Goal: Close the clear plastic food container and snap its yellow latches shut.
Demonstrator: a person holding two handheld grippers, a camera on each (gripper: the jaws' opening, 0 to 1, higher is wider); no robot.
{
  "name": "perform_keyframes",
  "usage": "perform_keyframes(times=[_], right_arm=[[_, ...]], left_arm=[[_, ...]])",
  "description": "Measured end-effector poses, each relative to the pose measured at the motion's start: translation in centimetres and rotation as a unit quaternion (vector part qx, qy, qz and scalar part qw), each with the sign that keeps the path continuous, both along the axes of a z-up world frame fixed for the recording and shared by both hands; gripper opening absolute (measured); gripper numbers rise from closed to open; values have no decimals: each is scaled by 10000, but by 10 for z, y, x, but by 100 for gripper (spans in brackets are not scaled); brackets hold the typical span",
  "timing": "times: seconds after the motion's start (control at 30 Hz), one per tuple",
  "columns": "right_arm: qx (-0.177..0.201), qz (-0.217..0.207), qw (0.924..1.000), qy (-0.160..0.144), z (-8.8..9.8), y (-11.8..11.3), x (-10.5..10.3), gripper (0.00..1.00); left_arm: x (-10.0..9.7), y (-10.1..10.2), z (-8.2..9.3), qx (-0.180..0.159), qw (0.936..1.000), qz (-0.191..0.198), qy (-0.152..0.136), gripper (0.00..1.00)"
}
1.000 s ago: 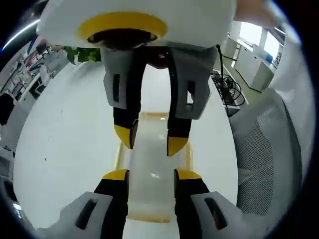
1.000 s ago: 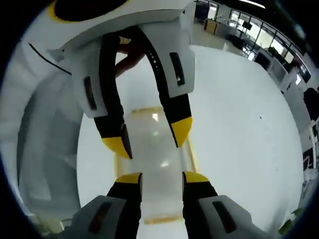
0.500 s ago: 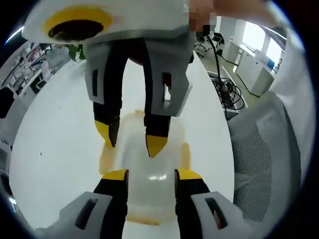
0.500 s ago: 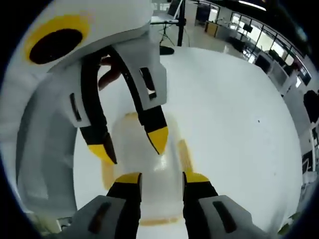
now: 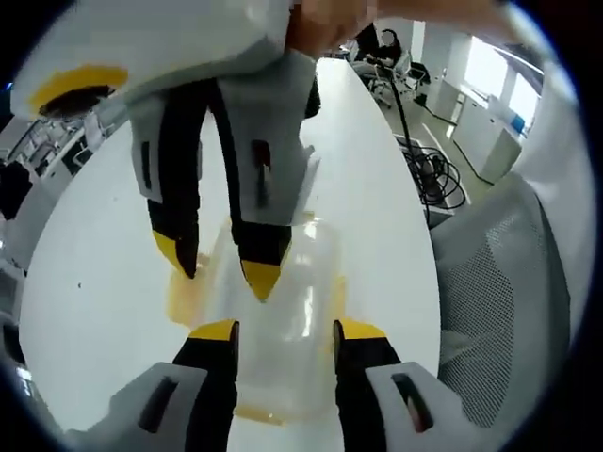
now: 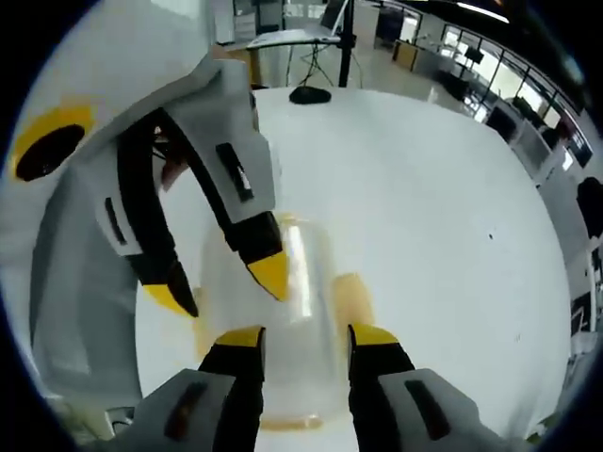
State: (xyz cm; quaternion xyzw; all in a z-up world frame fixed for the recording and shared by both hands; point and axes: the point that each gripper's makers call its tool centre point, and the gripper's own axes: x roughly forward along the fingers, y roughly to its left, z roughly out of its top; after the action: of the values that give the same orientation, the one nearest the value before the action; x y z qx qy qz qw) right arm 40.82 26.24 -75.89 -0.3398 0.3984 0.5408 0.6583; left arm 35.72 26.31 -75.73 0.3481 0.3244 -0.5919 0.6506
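In the left gripper view, the left gripper [image 5: 283,331] has its yellow-tipped jaws parted over the near end of the clear plastic food container [image 5: 283,311], which lies on the white table [image 5: 104,282], and the right gripper [image 5: 219,266] reaches down from above onto the container's far end, its jaws also apart. In the right gripper view, the right gripper [image 6: 303,335] straddles the container [image 6: 292,301] from its own side with the left gripper [image 6: 221,282] opposite. Yellow latches [image 6: 356,297] stick out at the container's sides, and a mesh chair [image 5: 499,282] stands just beside the table.
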Motion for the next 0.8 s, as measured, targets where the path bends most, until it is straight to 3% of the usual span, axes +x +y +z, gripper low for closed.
perform_keyframes(times=[0.2,0.8], right_arm=[[-6,-23,9999,141,-2,2,2,36],[-90,11,9969,783,-10,1,2,38]], left_arm=[[-6,1,-5,156,9997,-64,-175,42],[-12,-2,-11,190,9976,130,-647,49]])
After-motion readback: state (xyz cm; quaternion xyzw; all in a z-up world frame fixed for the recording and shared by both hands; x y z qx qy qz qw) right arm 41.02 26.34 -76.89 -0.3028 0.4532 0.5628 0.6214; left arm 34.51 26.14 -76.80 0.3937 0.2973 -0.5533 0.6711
